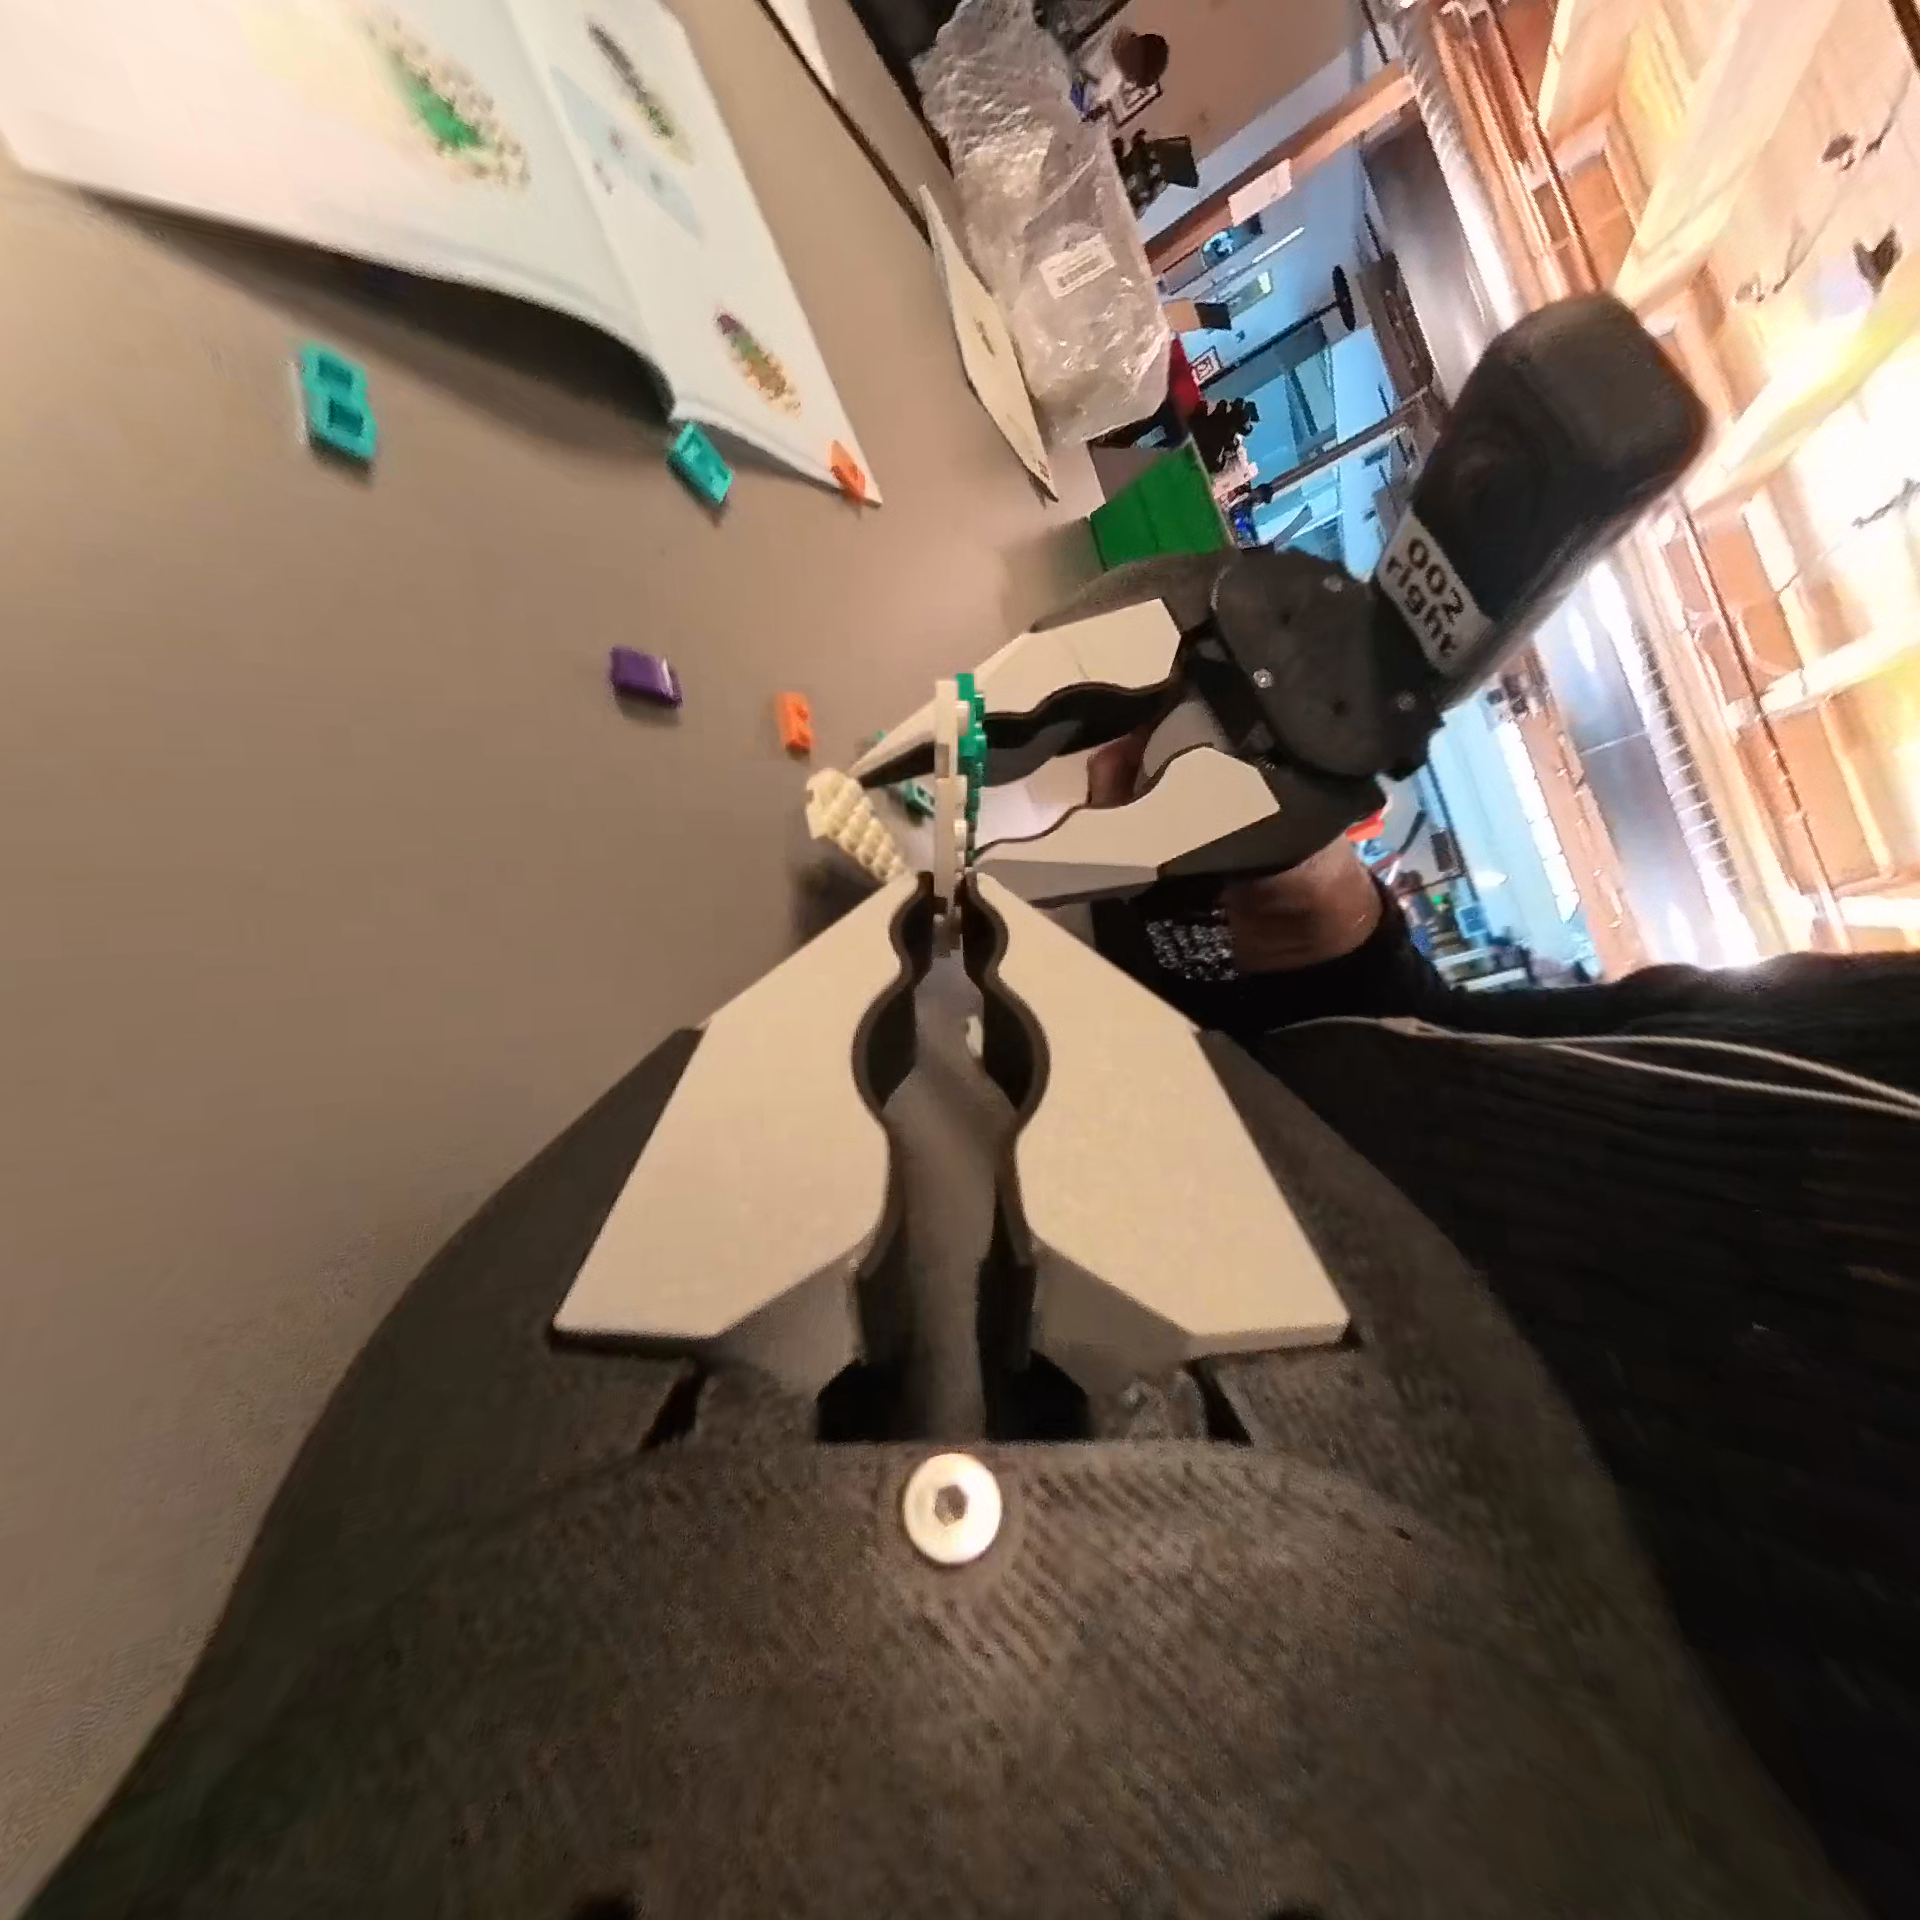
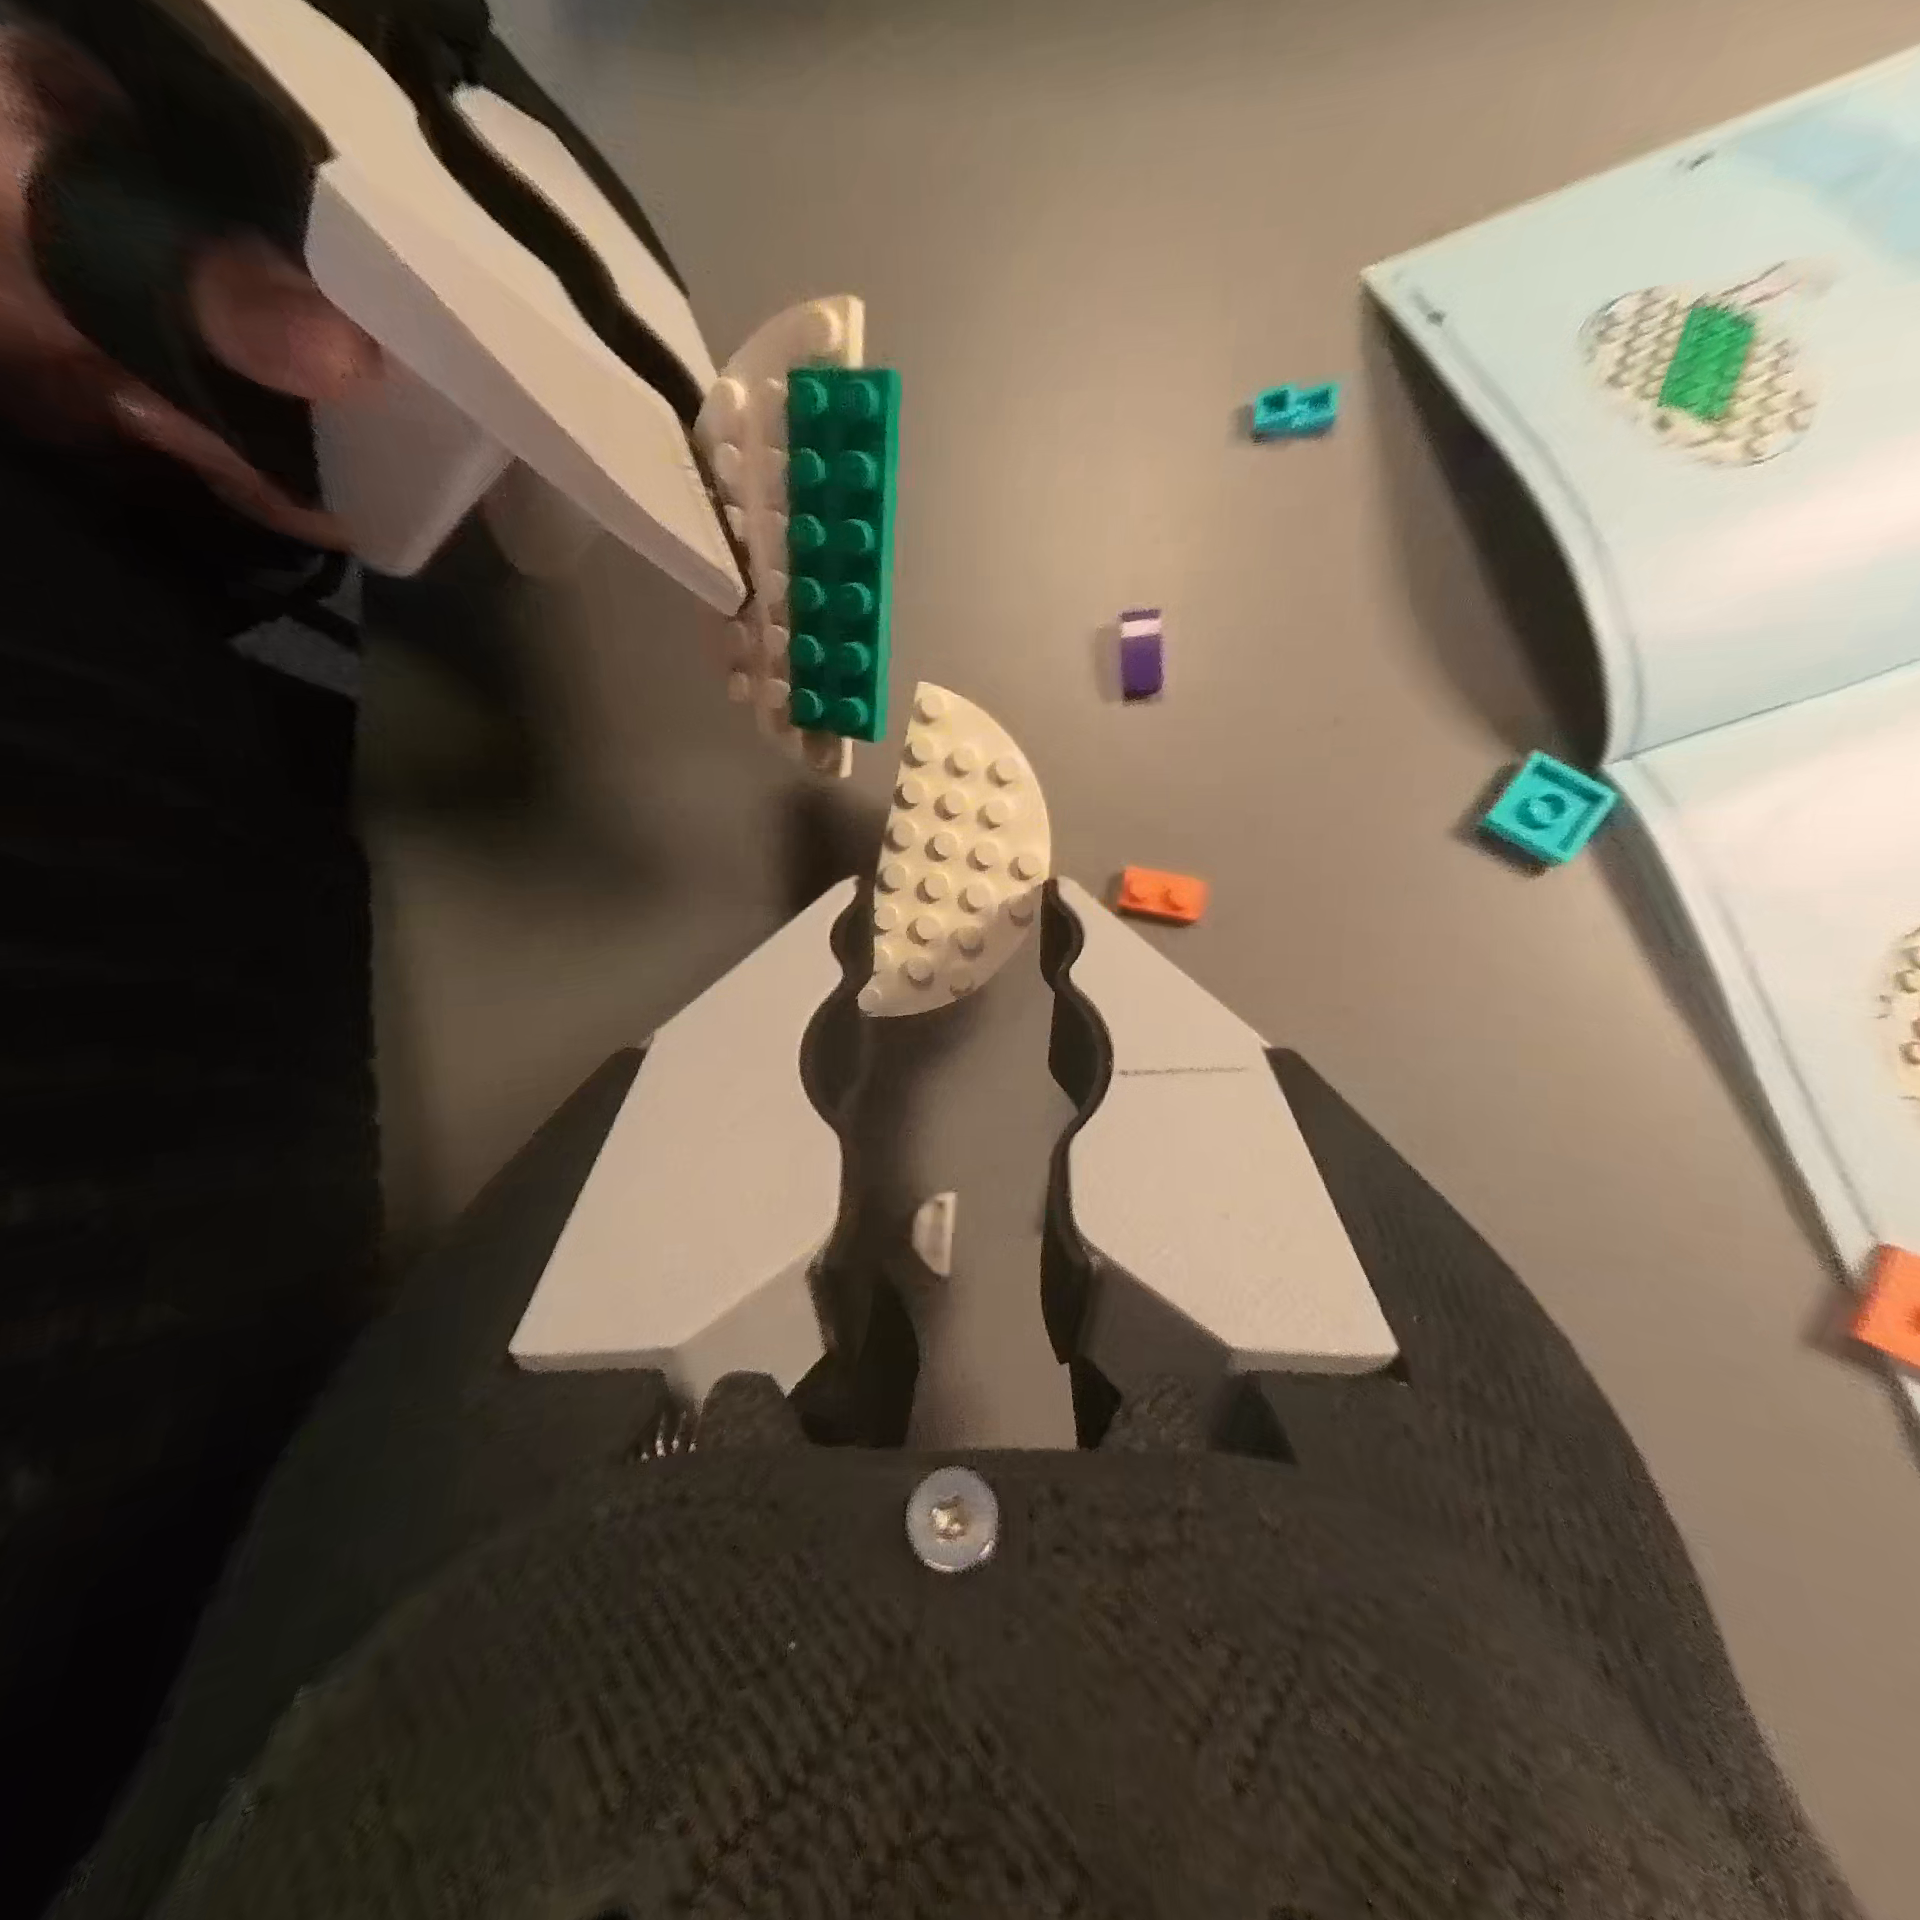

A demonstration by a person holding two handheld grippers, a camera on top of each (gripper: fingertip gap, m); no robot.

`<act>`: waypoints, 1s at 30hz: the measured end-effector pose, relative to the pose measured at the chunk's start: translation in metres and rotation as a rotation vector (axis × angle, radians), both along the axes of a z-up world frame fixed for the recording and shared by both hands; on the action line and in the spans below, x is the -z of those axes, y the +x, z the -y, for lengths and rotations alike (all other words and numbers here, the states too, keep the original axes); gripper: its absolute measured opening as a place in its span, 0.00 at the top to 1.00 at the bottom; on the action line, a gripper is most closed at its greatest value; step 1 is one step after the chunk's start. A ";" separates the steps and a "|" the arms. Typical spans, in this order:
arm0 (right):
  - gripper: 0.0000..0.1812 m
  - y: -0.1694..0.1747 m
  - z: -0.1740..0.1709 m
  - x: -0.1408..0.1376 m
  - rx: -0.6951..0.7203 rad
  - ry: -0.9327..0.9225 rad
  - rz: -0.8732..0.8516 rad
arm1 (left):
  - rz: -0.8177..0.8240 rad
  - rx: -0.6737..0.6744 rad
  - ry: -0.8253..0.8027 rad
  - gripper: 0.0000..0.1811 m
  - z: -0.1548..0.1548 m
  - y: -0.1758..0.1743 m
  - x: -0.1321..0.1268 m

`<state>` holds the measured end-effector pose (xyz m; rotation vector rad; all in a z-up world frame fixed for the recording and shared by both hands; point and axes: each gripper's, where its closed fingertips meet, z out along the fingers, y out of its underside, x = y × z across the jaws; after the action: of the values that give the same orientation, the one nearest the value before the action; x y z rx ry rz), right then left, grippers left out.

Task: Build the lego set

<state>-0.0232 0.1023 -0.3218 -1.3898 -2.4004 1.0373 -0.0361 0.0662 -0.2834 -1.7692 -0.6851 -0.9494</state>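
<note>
My left gripper (image 1: 943,888) is shut on the rim of a white half-round plate (image 2: 758,416) with a green studded plate (image 2: 842,551) pressed onto it, held on edge above the grey table (image 1: 312,831). It also shows in the right wrist view (image 2: 743,592). My right gripper (image 2: 956,894) holds a second cream half-round plate (image 2: 961,842) by its straight and curved edges, studs facing the camera, just below and right of the green plate. In the left wrist view the right gripper (image 1: 914,821) and the cream plate (image 1: 852,831) sit right behind the held assembly (image 1: 961,769).
An open instruction booklet (image 2: 1714,468) lies at the right. Loose pieces lie on the table: teal ones (image 2: 1294,407) (image 2: 1548,821), a purple one (image 2: 1140,652), orange ones (image 2: 1162,896) (image 2: 1886,1320). A green baseplate (image 1: 1153,520) and a plastic bag (image 1: 1049,260) are at the far edge. The tips of one gripper are about 6 cm away from the tips of the other.
</note>
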 end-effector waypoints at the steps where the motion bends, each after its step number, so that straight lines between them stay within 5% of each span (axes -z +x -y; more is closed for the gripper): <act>1: 0.83 0.000 0.002 0.003 0.004 0.018 0.006 | 0.029 -0.006 -0.007 0.98 0.003 0.001 0.002; 6: 0.82 -0.002 0.012 0.011 -0.006 0.030 0.001 | 0.140 -0.021 -0.004 0.98 0.010 0.004 0.005; 11: 0.69 0.003 0.011 0.001 -0.043 -0.001 -0.022 | 0.189 -0.018 -0.018 0.98 0.014 0.006 0.007; 20: 0.70 0.012 0.004 -0.005 -0.234 -0.087 0.018 | 0.232 -0.003 -0.036 0.98 0.021 0.017 0.011; 23: 0.66 0.009 0.001 -0.010 -0.430 -0.028 -0.050 | 0.255 0.002 -0.028 0.98 0.024 0.021 0.010; 26: 0.51 0.006 0.000 -0.009 -0.723 0.101 -0.191 | 0.278 0.043 -0.039 0.98 0.029 0.029 0.011; 30: 0.48 0.007 0.010 -0.001 -0.992 0.130 -0.158 | 0.308 0.080 -0.055 0.98 0.039 0.039 0.012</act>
<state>-0.0162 0.0922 -0.3208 0.0214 -2.9568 1.0437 0.0027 0.0271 -0.2959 -1.7260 -0.8453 -1.2851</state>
